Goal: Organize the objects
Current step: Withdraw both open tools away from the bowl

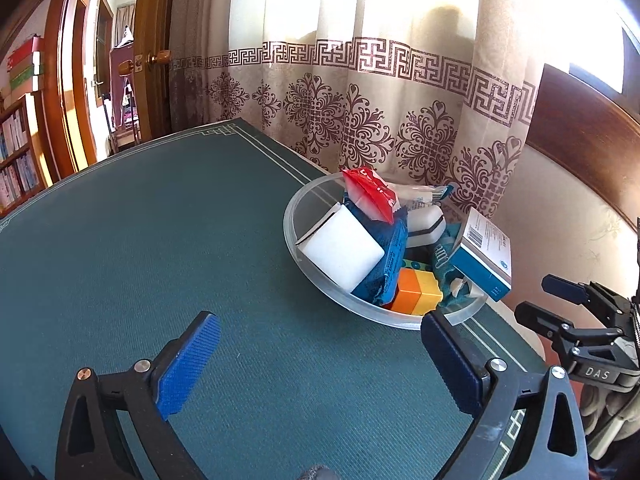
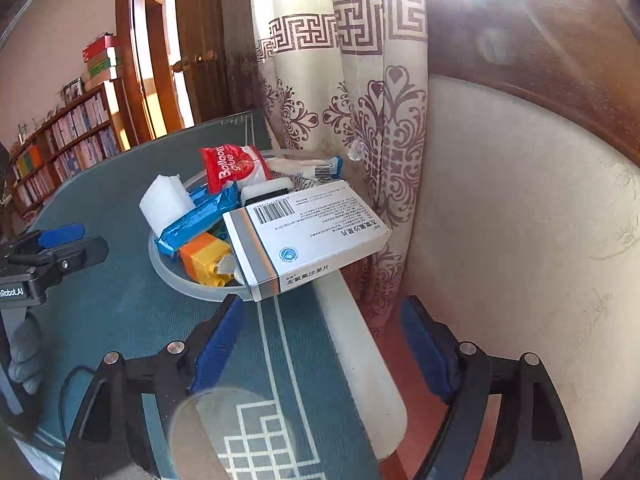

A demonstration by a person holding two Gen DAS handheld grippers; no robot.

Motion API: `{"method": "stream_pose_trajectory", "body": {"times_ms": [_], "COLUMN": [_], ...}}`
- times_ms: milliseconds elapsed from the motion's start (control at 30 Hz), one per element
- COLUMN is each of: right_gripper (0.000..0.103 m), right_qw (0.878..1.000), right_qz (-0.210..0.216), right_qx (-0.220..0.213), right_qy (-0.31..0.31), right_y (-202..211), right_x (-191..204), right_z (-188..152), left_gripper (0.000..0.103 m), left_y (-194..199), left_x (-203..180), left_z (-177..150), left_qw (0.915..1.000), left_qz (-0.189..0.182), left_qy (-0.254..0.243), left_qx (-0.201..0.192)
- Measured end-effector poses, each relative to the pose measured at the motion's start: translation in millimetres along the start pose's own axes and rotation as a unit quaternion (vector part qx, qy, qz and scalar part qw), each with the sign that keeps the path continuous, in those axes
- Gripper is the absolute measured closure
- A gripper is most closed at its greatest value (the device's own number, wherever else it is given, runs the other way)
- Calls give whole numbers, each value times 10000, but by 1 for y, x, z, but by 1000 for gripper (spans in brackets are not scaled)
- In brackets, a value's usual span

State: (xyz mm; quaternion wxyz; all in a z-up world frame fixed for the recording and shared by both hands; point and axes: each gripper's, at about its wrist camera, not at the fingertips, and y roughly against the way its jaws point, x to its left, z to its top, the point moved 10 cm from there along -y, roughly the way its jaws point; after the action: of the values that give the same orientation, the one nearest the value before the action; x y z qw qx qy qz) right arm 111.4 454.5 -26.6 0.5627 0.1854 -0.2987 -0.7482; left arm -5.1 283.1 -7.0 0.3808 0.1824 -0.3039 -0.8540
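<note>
A clear plastic bowl (image 1: 291, 216) (image 2: 176, 277) stands near the right edge of the green table (image 1: 160, 220). In it lie a white block (image 1: 340, 250), a blue packet (image 2: 196, 218), a red balloon-glue packet (image 2: 224, 168), an orange and yellow brick (image 1: 416, 292) and a white case with a black band (image 1: 426, 228). A white and blue medicine box (image 2: 308, 236) (image 1: 484, 256) rests tilted on the bowl's near right rim. My left gripper (image 1: 319, 316) is open just in front of the bowl, holding nothing. My right gripper (image 2: 322, 302) is open just short of the medicine box, apart from it.
A patterned curtain (image 1: 380, 100) hangs right behind the bowl. A white padded panel with a wooden frame (image 2: 520, 220) stands to the right of the table edge. A bookshelf (image 2: 60, 140) and a wooden door (image 1: 154, 48) are at the far left.
</note>
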Motion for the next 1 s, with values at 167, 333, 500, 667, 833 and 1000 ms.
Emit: {"method": "stream_pose_trajectory", "body": {"times_ms": [167,333,500,667,833,1000], "right_gripper": [19,17,17,17,17,17], "right_qw": [9999,9998,9996,9995,9996,9995], "right_qz": [45,-54,-66,-120,-139,-133], "right_qx": [-15,11,38,18,-16,3], "right_qy": [114,197,267,290,265,290], "right_y": [5,2,-2,0,0,-1], "right_x": [14,19,23,24,25,26], "right_z": [0,-1,-3,-3,-1,-3], "left_gripper": [0,0,0,0,0,0], "left_y": [3,5,0,0,0,-2], "left_x": [-3,-1,-1,-3,-4,-4], "left_z": [0,2,-2,-2,0,-2], "left_qw": [9999,9996,9990,9989,9988,9985], "left_qz": [115,276,404,427,449,495], "left_qy": [-47,-73,-162,-201,-191,-217], "left_qx": [-23,-35,62,61,61,118]}}
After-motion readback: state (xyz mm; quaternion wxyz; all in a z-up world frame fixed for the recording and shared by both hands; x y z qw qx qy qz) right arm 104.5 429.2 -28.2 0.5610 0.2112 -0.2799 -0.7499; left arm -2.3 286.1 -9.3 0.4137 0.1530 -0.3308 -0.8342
